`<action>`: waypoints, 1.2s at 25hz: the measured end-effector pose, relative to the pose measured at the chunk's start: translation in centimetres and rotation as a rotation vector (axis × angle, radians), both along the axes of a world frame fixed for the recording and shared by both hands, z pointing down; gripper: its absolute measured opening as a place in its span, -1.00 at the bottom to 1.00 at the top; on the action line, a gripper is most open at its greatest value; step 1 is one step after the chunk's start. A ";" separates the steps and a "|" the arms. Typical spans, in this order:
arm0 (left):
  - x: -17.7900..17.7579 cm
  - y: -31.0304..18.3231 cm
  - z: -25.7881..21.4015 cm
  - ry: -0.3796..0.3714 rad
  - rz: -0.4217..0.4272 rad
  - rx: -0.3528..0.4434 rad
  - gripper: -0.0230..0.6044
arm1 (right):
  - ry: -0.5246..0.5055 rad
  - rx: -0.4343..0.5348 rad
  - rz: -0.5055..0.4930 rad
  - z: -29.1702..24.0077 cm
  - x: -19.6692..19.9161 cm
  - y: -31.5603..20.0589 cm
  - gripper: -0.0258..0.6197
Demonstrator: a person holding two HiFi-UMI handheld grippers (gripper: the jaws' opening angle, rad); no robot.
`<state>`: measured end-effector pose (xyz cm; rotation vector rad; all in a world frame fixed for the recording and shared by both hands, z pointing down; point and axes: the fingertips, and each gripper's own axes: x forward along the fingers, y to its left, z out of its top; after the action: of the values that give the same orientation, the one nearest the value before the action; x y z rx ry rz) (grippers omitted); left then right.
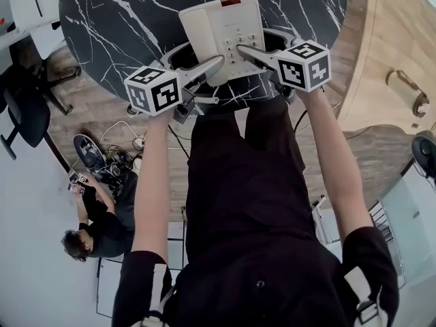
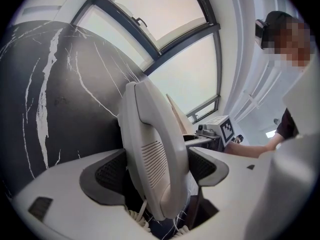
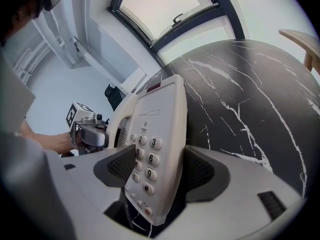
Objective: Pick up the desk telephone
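Two hand-held grippers clamp a cream desk telephone (image 1: 219,26) from its near edge at the rim of a round black, white-veined marble surface (image 1: 122,19). The left gripper (image 1: 212,65) reaches in from the person's left, and its gripper view shows both dark ribbed pads (image 2: 107,176) pressed against the handset (image 2: 155,154), which fills the gap between the jaws with the coiled cord (image 2: 131,215) bunched below it. The right gripper (image 1: 246,52) comes in from the other side. Its own view shows the jaws closed on the keypad half of the body, the number keys (image 3: 147,159) standing between the pads.

From the head view, the telephone lies face up, handset on its left side, a small red panel (image 1: 230,2) at its far end. Whether its base touches the marble or sits just clear of it cannot be told. The two marker cubes (image 1: 153,89) flank the person's bare forearms.

On the wooden floor beside the marble, a second person (image 1: 95,227) crouches over a tangle of cables, with a black office chair (image 1: 24,107) near the wall.
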<state>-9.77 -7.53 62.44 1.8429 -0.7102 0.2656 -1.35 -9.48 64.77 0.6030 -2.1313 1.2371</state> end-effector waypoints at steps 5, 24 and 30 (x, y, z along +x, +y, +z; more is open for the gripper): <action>-0.2 0.0 0.0 -0.009 -0.014 -0.019 0.33 | 0.010 -0.026 0.006 0.1 -0.1 0.0 0.08; -4.1 -3.3 -10.7 -0.052 -0.088 0.166 0.31 | -0.116 0.088 0.121 -10.1 -4.4 -4.2 0.08; -5.0 -4.8 -13.6 -0.021 -0.123 0.229 0.31 | -0.128 0.137 0.107 -13.0 -5.1 -5.9 0.08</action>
<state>-14.75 -12.37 48.80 2.0054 -0.8950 0.1272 -6.49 -15.40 51.76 0.7226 -2.3310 1.2228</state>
